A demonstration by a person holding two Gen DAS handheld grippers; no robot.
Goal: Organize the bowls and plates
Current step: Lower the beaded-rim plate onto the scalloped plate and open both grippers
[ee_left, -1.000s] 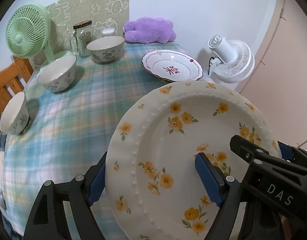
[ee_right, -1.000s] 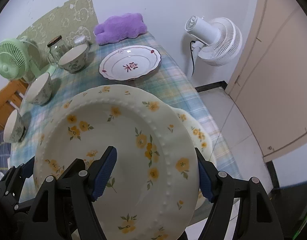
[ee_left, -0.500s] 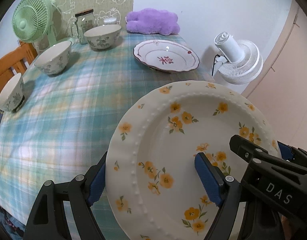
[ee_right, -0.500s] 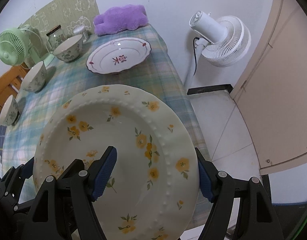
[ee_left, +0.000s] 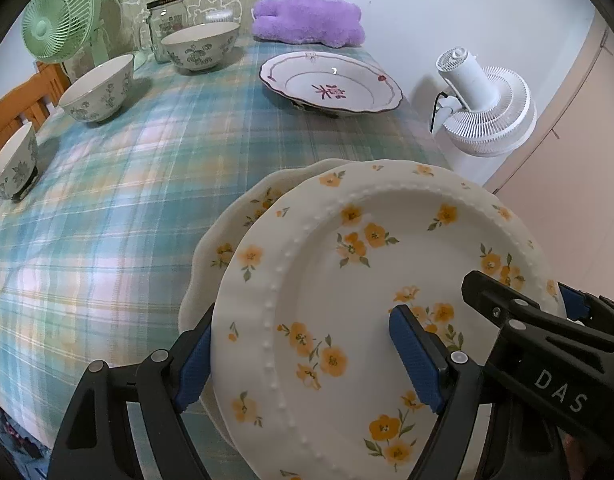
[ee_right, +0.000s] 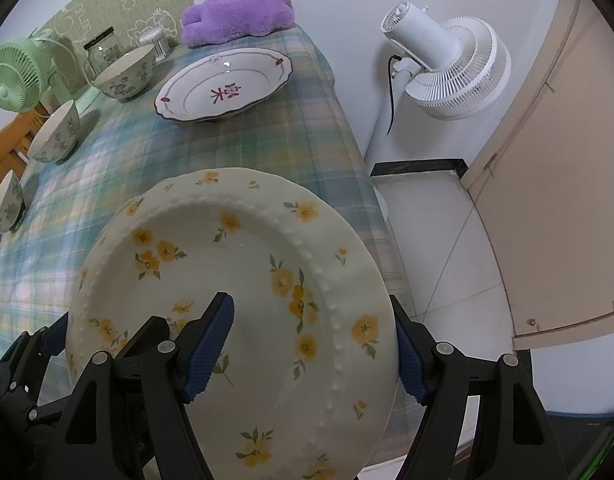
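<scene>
Both grippers hold one cream plate with yellow flowers, also in the right wrist view. My left gripper is shut on its left rim, my right gripper on its right rim. The plate hangs just above a second yellow-flowered plate lying at the table's near right corner. A white plate with a dark red rim and motif lies further back. Three grey-patterned bowls stand along the left and back.
The table has a plaid cloth. A green fan, a glass jar and a purple plush stand at the back. A white floor fan stands right of the table. A wooden chair is at left.
Both grippers with the plate have moved forward and down over the table corner. The second yellow-flowered plate now shows under the held plate's left edge.
</scene>
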